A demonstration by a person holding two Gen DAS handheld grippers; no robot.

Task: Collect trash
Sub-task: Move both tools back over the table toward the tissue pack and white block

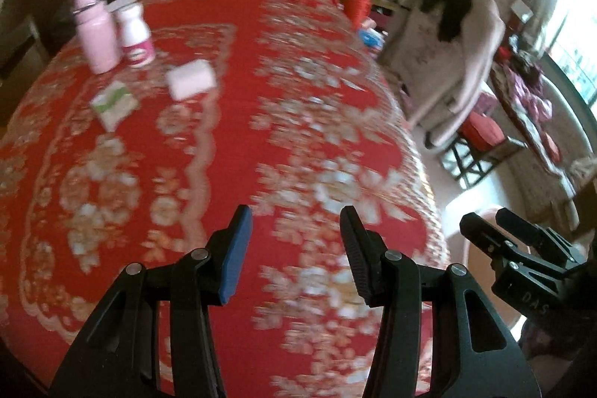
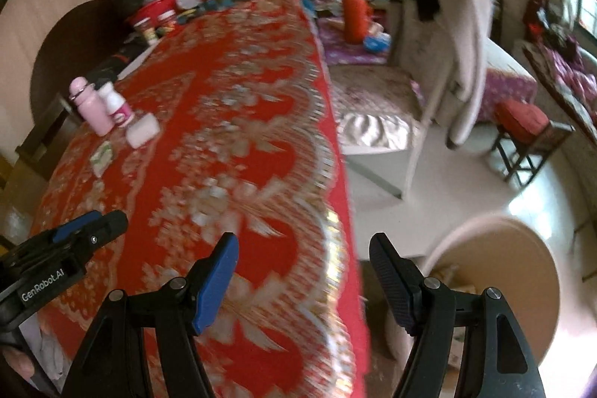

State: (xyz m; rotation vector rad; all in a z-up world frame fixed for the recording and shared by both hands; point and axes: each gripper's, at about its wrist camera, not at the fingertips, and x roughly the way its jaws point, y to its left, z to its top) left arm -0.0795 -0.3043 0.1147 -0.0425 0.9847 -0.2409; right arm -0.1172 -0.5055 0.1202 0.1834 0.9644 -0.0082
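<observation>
A red floral cloth covers the tabletop (image 2: 238,92); beside it a chair (image 2: 406,122) carries a pale coat (image 2: 462,36); the pale floor (image 2: 466,196) beyond gleams with window light.

Glossy pink plastic bottle (image 1: 94,30); patterned cloth tablecloth (image 1: 238,69).

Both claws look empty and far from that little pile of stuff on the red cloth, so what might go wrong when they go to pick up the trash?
1. The green-and-white packet lies flat on the red tablecloth; fingers closing on it may pinch the cloth too and drag it.
2. The pink bottle and the white bottle stand upright close together, near the white block. A reach there could topple them.
3. Both views are blurred, so aim may be off.
</observation>
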